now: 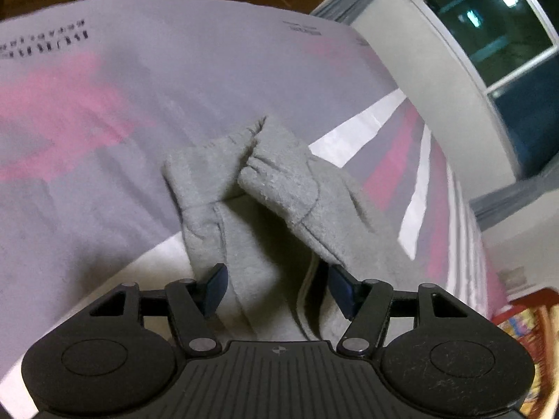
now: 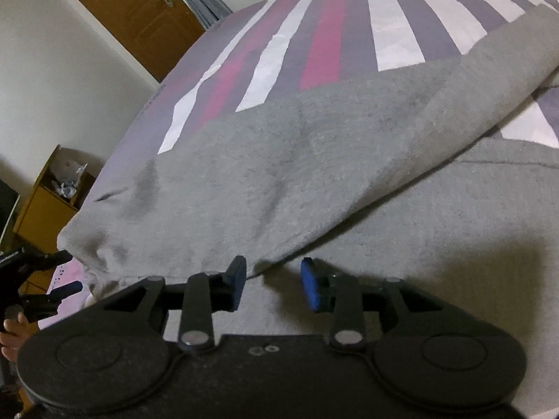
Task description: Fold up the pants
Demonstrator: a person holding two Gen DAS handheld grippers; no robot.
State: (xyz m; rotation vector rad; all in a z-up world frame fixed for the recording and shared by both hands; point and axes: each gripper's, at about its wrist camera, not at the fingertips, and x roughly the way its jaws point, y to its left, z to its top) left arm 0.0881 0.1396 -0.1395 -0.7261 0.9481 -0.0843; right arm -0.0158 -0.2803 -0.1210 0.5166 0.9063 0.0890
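A: Fig. shows? Where are the pants lying w.r.t. the fingers?

B: Grey pants (image 2: 314, 160) are lying on the striped bed (image 2: 335, 31), one layer folded over another. Right gripper (image 2: 274, 284) is hovering just at the fold's edge, jaws apart, nothing pinched betw. them. The fold's long axis is running up-right from the pads.

A: And the left gripper (image 1: 277, 288)?

B: Also standing apart, fabric lying betw. the jaws but pads not pressing on it. Leg cuffs (image 1: 279, 181) are sitting ahead of it, crossed.

A: Nearer hand? Room?

B: Prob. right, for the fold edge. Bare bed is lying beyond the pants in both views; bed's edge is dropping off beside the wall (image 1: 412, 56).
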